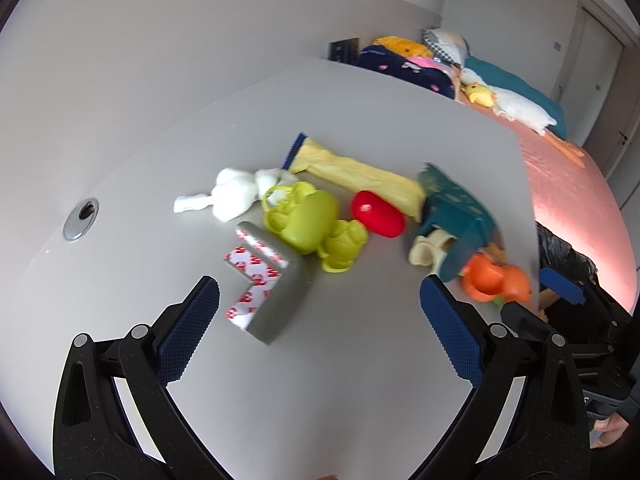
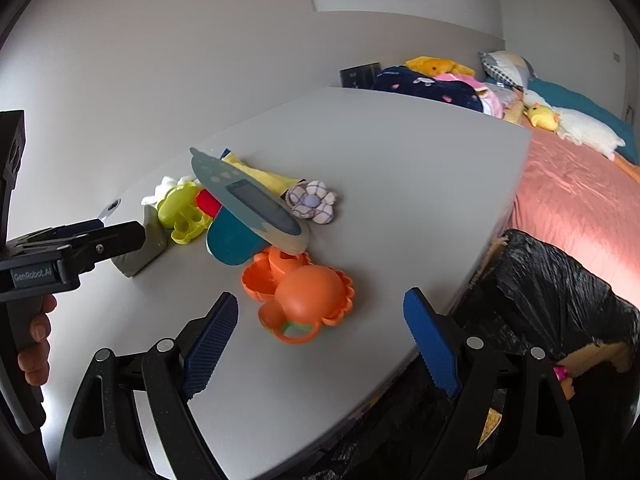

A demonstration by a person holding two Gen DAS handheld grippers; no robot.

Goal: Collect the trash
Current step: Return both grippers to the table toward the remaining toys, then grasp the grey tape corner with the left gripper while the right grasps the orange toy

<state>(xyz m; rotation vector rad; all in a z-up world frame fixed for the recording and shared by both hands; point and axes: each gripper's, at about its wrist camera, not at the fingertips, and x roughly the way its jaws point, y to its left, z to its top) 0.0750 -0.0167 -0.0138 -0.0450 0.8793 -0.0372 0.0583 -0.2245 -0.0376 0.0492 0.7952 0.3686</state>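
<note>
Hovering wide and empty, our left gripper (image 1: 320, 300) and right gripper (image 2: 320, 312) frame mid-frame clutter — grey foam corner guard (image 1: 276, 300), orange toy (image 2: 304, 292).

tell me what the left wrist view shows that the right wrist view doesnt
Only the left wrist view shows the red-and-white tape backing on the grey corner piece and the red oval in full. Only the right wrist view shows the flower-shaped cloth and the black bin bag beside the table. Both show the green toy, the orange toy, the yellow packet and the bed. Each tool stands open and empty: left, right.
</note>
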